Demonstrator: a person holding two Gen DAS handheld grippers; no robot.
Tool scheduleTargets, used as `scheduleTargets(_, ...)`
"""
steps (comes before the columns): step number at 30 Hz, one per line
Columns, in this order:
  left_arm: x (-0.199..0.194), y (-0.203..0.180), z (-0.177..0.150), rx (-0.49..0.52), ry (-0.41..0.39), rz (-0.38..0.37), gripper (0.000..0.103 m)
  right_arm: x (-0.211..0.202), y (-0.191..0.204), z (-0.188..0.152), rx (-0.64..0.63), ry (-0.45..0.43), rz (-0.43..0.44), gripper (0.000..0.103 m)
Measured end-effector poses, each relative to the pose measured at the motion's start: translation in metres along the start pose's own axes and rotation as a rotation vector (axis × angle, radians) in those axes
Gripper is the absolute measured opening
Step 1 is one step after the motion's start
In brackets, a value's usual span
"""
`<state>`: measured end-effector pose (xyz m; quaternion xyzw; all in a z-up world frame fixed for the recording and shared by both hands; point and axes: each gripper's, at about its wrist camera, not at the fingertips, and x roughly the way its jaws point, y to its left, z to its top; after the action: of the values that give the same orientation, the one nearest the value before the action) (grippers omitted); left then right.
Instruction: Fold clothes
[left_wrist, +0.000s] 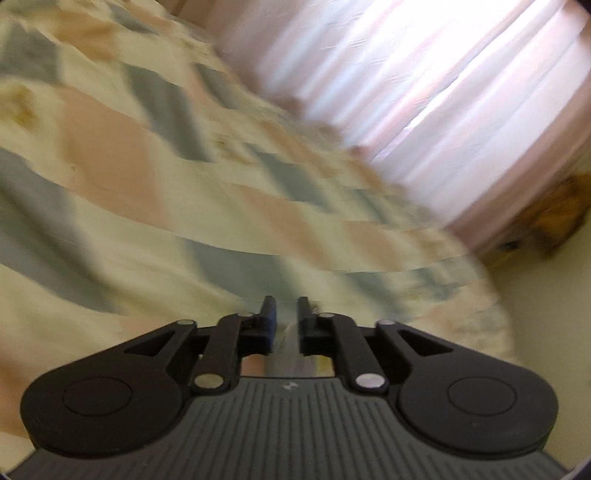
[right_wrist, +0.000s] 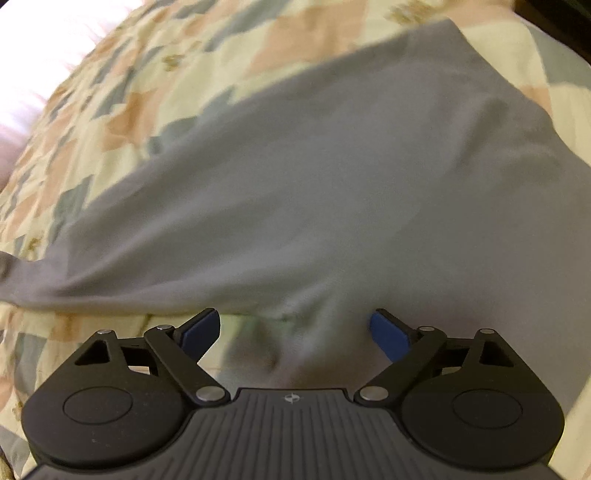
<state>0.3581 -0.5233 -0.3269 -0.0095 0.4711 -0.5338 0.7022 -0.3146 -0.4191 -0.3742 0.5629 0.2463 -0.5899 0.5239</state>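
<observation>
While spread on quilt (right_wrist: 122, 110), one grey garment (right_wrist: 332, 177).

Garment: one grey cloth (right_wrist: 332, 177), plain, no print or seams clear through the blur.
Where it lies: spread on a patchwork bedspread (right_wrist: 129, 103) of cream, peach and grey-blue patches.
Extent in the right wrist view: fills the middle, running from 8 o'clock up to 1 o'clock.
Pose: mostly flat, with soft creases; its near edge bunches into a pucker at 6 o'clock.
Far corner: at 12 o'clock, lying flat.
Left wrist view: too blurred to show the garment.
</observation>
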Motion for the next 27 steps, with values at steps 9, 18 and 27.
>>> scheduleTargets(9,0.010,0.043,-0.042,-0.257,0.156,0.024,0.069,0.015,0.065,-0.011,-0.179,0.013,0.110,0.088)
scheduleTargets(18,0.011,0.028,-0.053,0.047,0.036,0.082,0.000,0.017,0.059,-0.024,-0.154,0.045,0.082,0.086)
scheduleTargets(27,0.025,0.041,-0.074,0.288,0.037,0.249,0.013,0.009,0.033,-0.021,-0.097,0.018,0.080,0.082)
